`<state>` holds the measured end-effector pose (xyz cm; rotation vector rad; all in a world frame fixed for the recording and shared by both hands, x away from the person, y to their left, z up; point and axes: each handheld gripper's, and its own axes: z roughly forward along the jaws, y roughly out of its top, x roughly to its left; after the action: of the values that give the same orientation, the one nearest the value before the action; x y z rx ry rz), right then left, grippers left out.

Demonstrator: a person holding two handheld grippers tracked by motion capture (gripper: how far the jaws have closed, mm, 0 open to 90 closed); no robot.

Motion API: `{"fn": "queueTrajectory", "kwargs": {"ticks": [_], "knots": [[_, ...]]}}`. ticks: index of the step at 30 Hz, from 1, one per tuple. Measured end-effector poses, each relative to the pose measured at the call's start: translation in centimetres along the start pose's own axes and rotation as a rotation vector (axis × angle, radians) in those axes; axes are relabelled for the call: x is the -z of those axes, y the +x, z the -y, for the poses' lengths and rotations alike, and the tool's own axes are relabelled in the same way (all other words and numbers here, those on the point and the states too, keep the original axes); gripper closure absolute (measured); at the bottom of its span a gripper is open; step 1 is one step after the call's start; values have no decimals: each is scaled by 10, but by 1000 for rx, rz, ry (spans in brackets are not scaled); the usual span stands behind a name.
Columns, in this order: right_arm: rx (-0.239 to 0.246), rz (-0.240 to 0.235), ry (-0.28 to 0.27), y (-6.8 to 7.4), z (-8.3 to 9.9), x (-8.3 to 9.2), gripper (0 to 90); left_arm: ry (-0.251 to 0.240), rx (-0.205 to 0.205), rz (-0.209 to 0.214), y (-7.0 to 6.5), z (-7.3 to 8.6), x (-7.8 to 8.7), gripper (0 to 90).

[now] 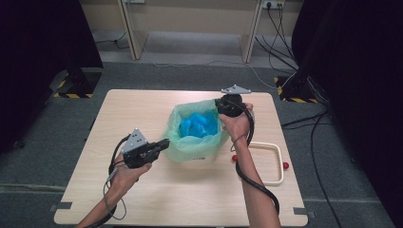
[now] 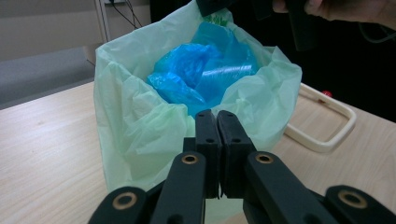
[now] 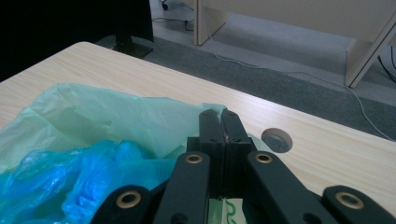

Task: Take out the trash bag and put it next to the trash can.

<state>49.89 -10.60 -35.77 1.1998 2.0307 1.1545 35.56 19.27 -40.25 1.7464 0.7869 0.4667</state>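
A pale green bin liner [image 1: 195,137] stood near the middle of the wooden surface [image 1: 142,199], its mouth open and a crumpled blue plastic bag [image 1: 202,124] lying inside it. The left hand-held gripper [image 1: 164,144] sat at about eight o'clock from the liner, its tips right at the liner's outer wall. In the left gripper view its jaws were pressed together; whether a fold of the green film [image 2: 140,135] was caught between them could not be told. The right hand-held gripper [image 1: 223,110] was at about two o'clock, at the liner's far rim. In the right gripper view its jaws were closed tight with the green rim [image 3: 140,116] at their tips, and a strip of green film showed between the jaw arms below; the blue bag [image 3: 70,177] lay just to their left.

On the surface at about four o'clock from the liner lay a cream rectangular frame [image 1: 278,164] with red knobs [image 1: 285,165] at its corners, close to the right forearm but apart from the liner. A round cable hole [image 3: 277,140] in the surface showed just past the right jaws. Cables [image 1: 280,28] trailed over the grey floor beyond the surface, before pale desk legs [image 1: 133,33], and dark curtains [image 1: 43,47] hung at both sides.
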Motion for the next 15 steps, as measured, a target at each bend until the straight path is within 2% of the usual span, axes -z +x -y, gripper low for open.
{"fn": "queueTrajectory", "kwargs": {"ticks": [5,10,12,15], "knots": [[9,-12,-21,5,-10,4,898,-24,22,22,0,-7,7,881],[27,-21,-45,13,-22,9,898,-49,21,22,0,-15,15,882],[35,-24,-52,16,-27,11,897,-60,39,35,1,-18,19,883],[43,-20,-61,20,-33,14,897,-44,28,23,1,-19,22,881]]}}
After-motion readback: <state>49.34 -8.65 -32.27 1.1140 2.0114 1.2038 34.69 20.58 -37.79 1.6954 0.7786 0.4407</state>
